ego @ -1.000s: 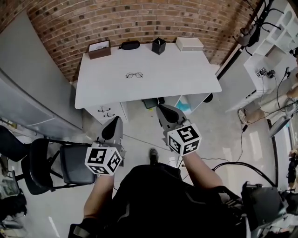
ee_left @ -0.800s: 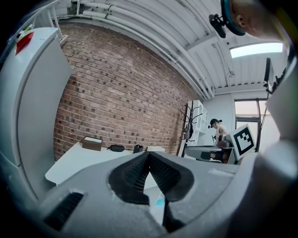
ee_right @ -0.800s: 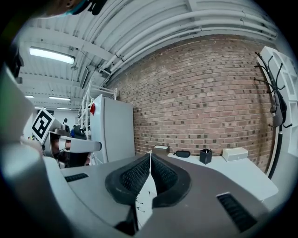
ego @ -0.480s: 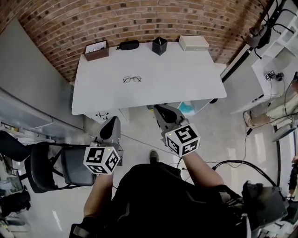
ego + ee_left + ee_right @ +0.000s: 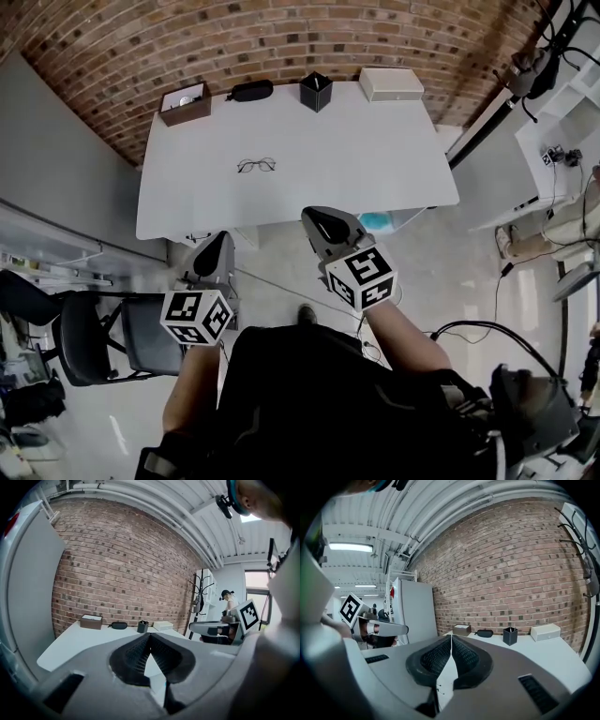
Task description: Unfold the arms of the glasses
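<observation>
A pair of thin-framed glasses lies on the white table, left of its middle. Both grippers hang in front of the table's near edge, well short of the glasses. My left gripper is shut and empty, its jaws meeting at the tips. My right gripper is also shut with nothing in it, its tips just reaching over the near edge. In the right gripper view the glasses show only as small dark specks low between the jaws.
Along the table's far edge stand a brown box, a black glasses case, a black pen cup and a white box. A brick wall backs the table. A black chair stands at my left. Another person is at the far right.
Both grippers have moved forward toward the table's near edge, and the table has come closer in the head view. Both stay shut. The glasses have not moved.
</observation>
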